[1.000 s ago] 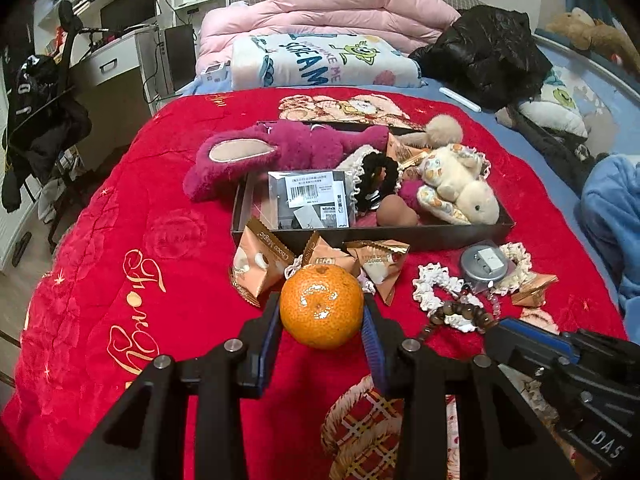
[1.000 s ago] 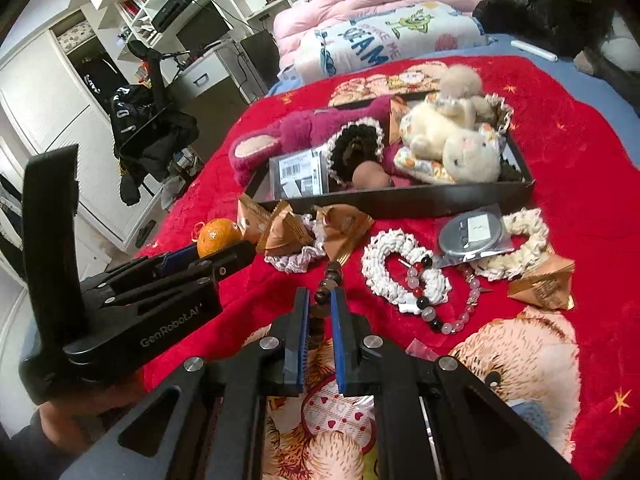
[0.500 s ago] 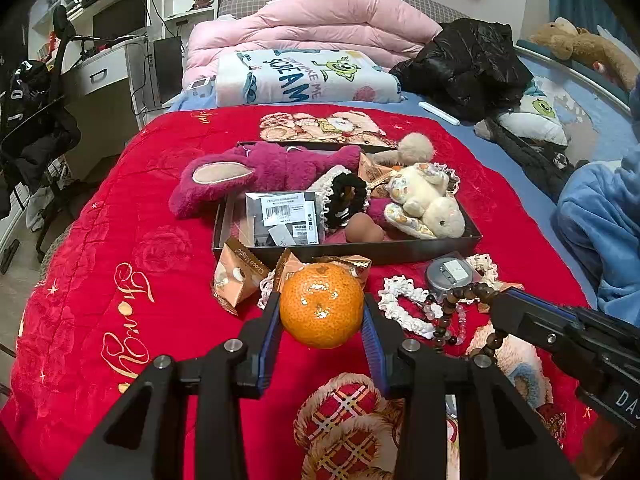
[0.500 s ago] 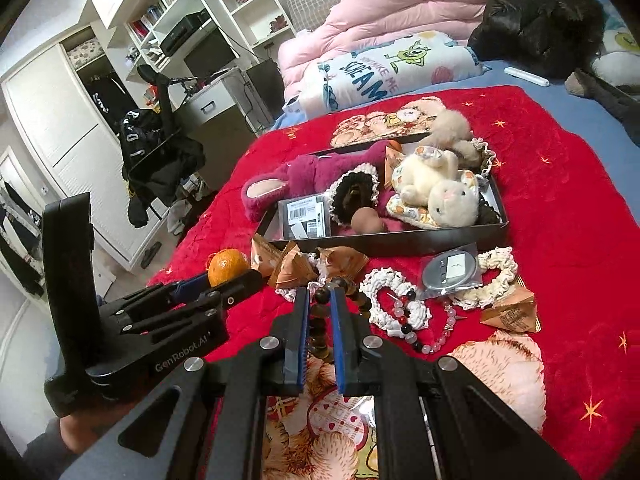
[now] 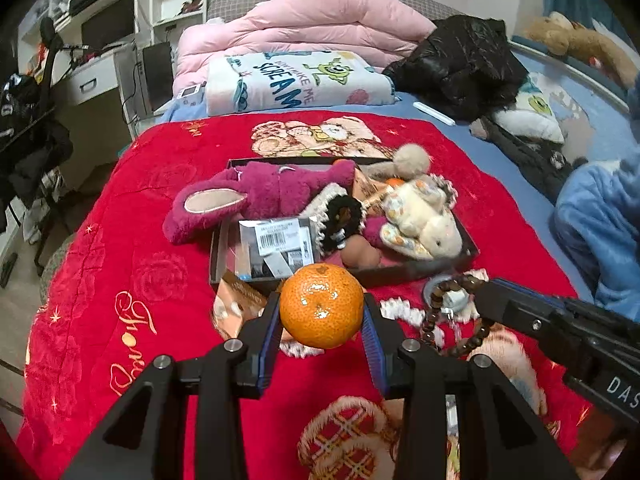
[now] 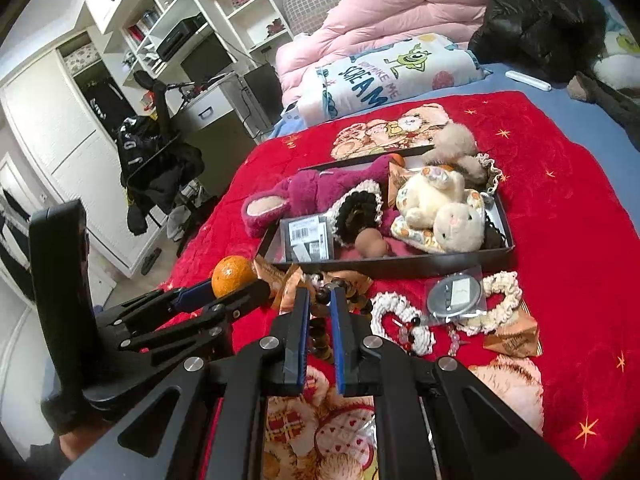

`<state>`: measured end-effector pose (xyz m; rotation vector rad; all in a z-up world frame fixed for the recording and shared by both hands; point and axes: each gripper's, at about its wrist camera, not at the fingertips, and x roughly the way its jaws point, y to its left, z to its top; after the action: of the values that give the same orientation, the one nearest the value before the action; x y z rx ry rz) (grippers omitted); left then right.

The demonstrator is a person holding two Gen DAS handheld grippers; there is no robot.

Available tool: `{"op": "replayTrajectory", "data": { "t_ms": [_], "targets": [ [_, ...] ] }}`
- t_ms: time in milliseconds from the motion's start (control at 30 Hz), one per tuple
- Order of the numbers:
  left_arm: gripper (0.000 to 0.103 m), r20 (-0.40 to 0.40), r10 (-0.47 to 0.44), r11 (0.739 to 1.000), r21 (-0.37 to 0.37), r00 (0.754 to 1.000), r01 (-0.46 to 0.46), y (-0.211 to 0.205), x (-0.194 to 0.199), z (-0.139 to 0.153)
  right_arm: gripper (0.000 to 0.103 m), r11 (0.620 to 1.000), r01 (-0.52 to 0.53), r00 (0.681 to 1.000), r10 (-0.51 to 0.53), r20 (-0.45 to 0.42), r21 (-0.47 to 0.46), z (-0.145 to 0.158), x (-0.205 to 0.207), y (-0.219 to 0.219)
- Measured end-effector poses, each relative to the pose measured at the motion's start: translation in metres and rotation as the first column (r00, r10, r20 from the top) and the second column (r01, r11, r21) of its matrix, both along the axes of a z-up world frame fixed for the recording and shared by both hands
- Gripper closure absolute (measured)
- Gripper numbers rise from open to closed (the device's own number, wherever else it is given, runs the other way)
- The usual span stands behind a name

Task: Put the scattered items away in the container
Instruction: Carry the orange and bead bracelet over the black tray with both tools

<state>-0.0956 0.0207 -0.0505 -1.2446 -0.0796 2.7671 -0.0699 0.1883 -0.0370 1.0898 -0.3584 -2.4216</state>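
Observation:
My left gripper is shut on a mandarin orange and holds it above the red blanket, just short of the black box. My right gripper is shut on a brown wooden bead bracelet, which hangs below its tips. In the left wrist view the bracelet dangles from the right gripper. Inside the box lie a magenta plush, a cream rabbit plush, a barcode packet and a black scrunchie.
In front of the box lie brown snack packets, white lace scrunchies, a round silver disc in a bag and a pale bead bracelet. The red blanket drops off at its left edge toward a desk and a chair. Folded bedding lies behind.
Both grippers have risen with their loads. The bead bracelet has come up off the blanket and hangs free. The box now sits lower and closer under the orange.

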Motion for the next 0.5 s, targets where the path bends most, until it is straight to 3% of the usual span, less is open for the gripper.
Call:
{"op": "replayTrajectory", "data": {
  "t_ms": [267, 500],
  "targets": [
    [0.064, -0.021, 0.005, 1.0, -0.021, 1.0, -0.005, -0.001, -0.054, 0.015, 0.092, 1.0, 0.021, 1.0, -0.021, -0.012, -0.013, 0.012, -0.043, -0.003],
    [0.064, -0.06, 0.002, 1.0, -0.03, 0.998, -0.004, 0.002, -0.121, 0.008, 0.092, 0.999, 0.037, 0.997, -0.039, -0.067, -0.026, 0.02, -0.098, -0.008]
  ]
}}
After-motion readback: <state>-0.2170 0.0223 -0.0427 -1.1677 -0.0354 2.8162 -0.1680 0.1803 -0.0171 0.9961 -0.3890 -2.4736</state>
